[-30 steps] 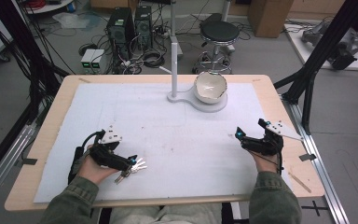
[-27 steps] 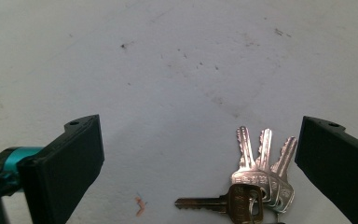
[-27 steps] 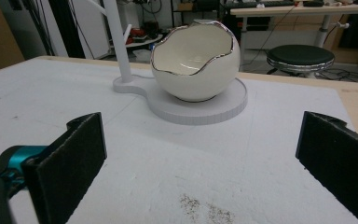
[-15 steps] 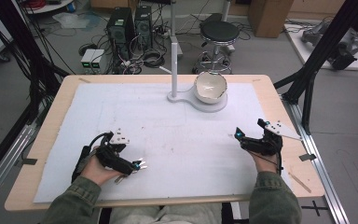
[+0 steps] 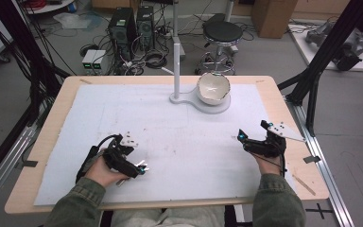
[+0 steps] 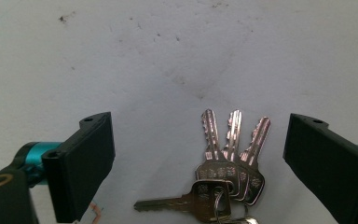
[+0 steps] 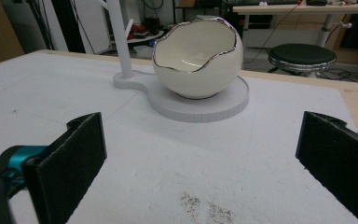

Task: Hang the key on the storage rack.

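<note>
Keys on a ring lie flat on the white surface between the jaws of the left tongs, which stand wide and touch nothing. Right tongs are wide too, with bare mat ahead up to the egg-shaped bowl on its round stand base, near the far edge.

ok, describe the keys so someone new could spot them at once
Start at the white mat covering the table, then go to its near-left area, where the left hand-held gripper sits. Between its open jaws lies the bunch of keys: four silver keys on one ring, three fanned forward, one pointing sideways.
</note>
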A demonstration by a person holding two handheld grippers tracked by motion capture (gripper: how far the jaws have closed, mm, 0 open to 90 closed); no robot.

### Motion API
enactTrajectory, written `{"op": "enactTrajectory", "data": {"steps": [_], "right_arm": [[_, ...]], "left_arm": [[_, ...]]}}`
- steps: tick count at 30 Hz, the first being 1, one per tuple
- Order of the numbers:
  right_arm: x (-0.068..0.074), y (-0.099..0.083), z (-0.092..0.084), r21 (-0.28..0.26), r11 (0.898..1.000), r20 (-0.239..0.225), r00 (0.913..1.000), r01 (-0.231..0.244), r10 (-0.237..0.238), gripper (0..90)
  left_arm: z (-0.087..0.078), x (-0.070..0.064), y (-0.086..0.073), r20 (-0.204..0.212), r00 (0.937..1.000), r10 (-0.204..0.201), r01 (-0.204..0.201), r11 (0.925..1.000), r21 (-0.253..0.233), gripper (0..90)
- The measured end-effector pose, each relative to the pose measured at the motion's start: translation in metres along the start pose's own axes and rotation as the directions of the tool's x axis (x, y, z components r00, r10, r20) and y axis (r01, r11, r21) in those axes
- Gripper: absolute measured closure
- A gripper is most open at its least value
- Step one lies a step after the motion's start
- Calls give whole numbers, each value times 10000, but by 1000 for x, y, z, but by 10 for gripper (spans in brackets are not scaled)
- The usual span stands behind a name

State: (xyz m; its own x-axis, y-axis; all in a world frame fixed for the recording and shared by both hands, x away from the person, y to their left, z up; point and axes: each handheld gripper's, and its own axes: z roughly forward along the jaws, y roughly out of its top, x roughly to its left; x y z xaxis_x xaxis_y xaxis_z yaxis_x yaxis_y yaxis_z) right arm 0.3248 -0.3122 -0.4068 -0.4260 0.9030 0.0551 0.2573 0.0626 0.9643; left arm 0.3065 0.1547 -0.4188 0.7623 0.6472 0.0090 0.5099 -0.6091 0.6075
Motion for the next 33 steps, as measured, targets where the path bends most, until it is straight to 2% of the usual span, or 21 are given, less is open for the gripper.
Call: {"op": "enactTrajectory", "data": {"steps": [5,7,12,17,21,23,26,27,28,29,30,32,33], "right_arm": [[0,0,-1,-20,10000,15,10000,24,-24,6],[0,0,-1,-22,10000,29,10000,22,-22,6],[0,0,-1,-24,10000,27,10000,28,-28,6],[0,0,-1,-27,10000,35,10000,30,-30,7],[0,0,-1,-21,10000,22,10000,32,-32,7],[0,0,-1,3,10000,11,10000,17,-17,7],[0,0,0,7,10000,29,10000,27,-27,7],[0,0,0,20,10000,41,10000,7,-7,7],[0,0,0,20,10000,41,10000,7,-7,7],[0,0,0,14,10000,41,10000,50,-50,6],[0,0,0,16,10000,45,10000,42,-42,7],[0,0,0,15,10000,58,10000,50,-50,7],[1,0,0,4,10000,77,10000,27,-27,7]], "left_arm": [[4,0,1,182,9998,108,-114,9994,333,151],[5,-1,1,81,9997,242,-246,9987,453,175],[9,-1,1,94,9995,294,-300,9972,686,214],[10,-1,1,123,9995,275,-284,9967,765,257],[10,1,1,276,9996,-76,53,9964,841,285],[10,3,1,497,9984,-271,226,9957,899,345],[9,3,1,863,9959,-275,200,9960,868,458],[8,3,1,1000,9946,-271,186,9962,846,570],[8,4,1,1188,9925,-279,180,9963,843,570],[8,4,1,1395,9895,-369,257,9963,818,625],[8,6,0,1838,9821,-404,255,9962,827,788],[8,5,0,1960,9800,-355,195,9964,830,793],[8,5,0,1976,9789,-515,359,9960,821,795]]}}
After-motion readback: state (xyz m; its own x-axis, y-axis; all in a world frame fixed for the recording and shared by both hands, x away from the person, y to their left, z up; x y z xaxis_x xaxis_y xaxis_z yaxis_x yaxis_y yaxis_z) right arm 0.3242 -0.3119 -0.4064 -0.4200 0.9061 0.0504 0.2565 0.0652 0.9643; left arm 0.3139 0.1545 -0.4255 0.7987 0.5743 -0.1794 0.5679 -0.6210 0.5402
